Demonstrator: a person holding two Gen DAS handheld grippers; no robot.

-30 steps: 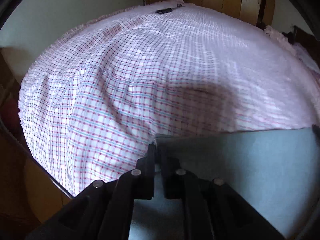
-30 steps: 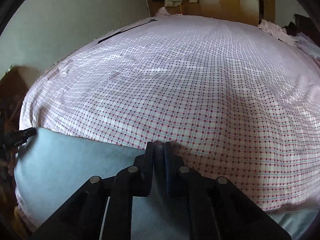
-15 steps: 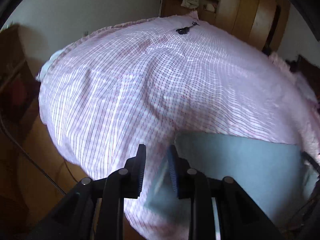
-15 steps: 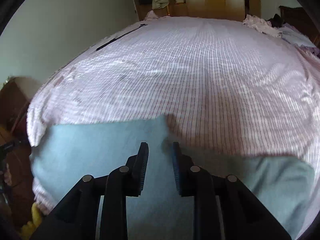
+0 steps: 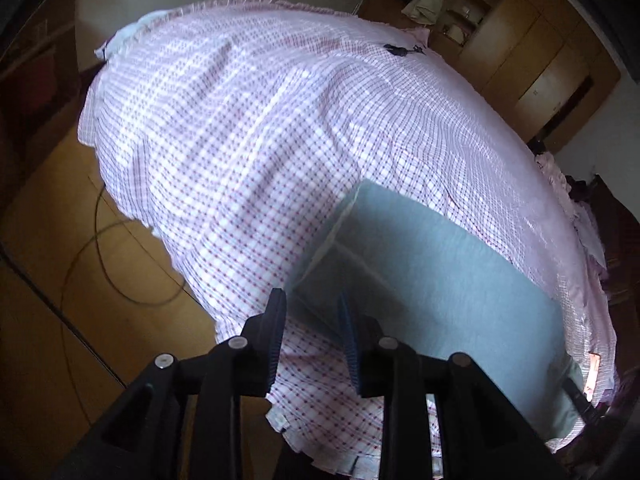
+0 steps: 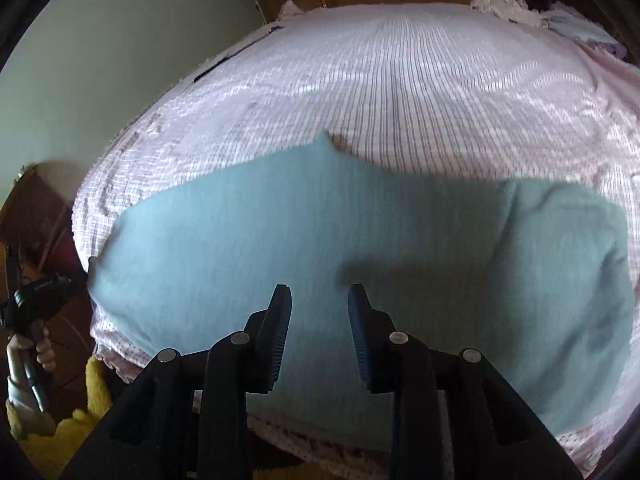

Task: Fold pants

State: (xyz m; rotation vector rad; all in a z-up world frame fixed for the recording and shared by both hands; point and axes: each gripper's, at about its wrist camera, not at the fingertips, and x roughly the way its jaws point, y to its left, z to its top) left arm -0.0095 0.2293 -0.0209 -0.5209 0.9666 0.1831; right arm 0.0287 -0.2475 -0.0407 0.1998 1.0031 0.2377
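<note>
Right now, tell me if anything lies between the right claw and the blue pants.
Nothing visible does. The right claw hangs open directly over the blue pants, which lie flat on the checked bedsheet; its jaws have just been opening, with nothing between them.

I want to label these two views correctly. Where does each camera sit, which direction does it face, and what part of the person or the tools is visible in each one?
Left wrist: sits on the left gripper, looking down along its parted fingers at the pants' corner, the checked bedsheet and the wooden floor.
Right wrist: sits on the right gripper, jaws parted and empty, facing the pants; at far left a hand holds the other gripper.
Shared: the light blue pants, the bedsheet and the wardrobe behind the bed.
</note>
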